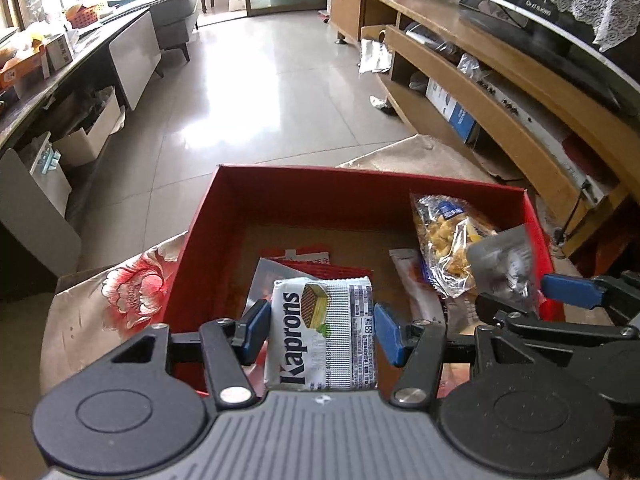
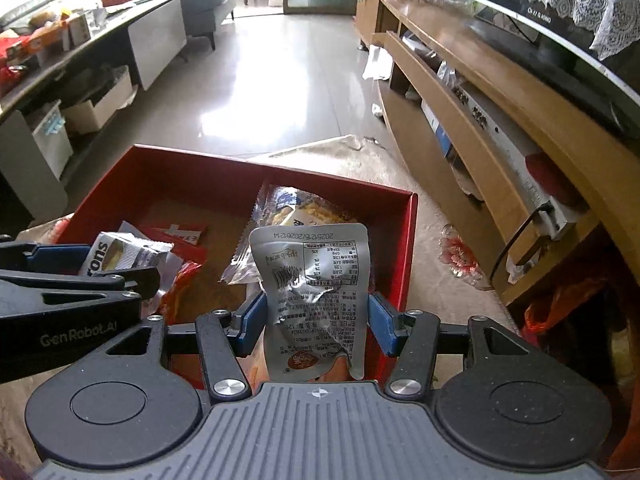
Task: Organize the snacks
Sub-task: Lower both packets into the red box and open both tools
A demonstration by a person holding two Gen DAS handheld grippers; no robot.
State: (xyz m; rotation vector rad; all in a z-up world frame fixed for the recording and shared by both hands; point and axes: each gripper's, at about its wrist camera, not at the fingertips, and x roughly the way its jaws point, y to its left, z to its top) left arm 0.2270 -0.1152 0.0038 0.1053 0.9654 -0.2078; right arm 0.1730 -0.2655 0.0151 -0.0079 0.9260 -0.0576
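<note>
- Wafer pack (image 1: 322, 332): white wrapper, flat and block-shaped. The left gripper (image 1: 322, 330) has its blue pads pinching the pack's two long edges, above the near end of the red box (image 1: 360, 188). Likely light and fairly stiff, but the biscuit inside would crush; hold it at mid-length.
- Silver pouch (image 2: 316, 300): crinkled foil, printed side up. The right gripper (image 2: 316, 320) has its pads closed on the pouch's sides, over the box's near right part. Looks light, limp and slippery; best gripped across the filled middle.
- Clear bag of yellow snacks (image 1: 444, 240): lies in the box's right side, soft and crackly.
- Red packets (image 2: 176, 236): flat on the box floor.
</note>
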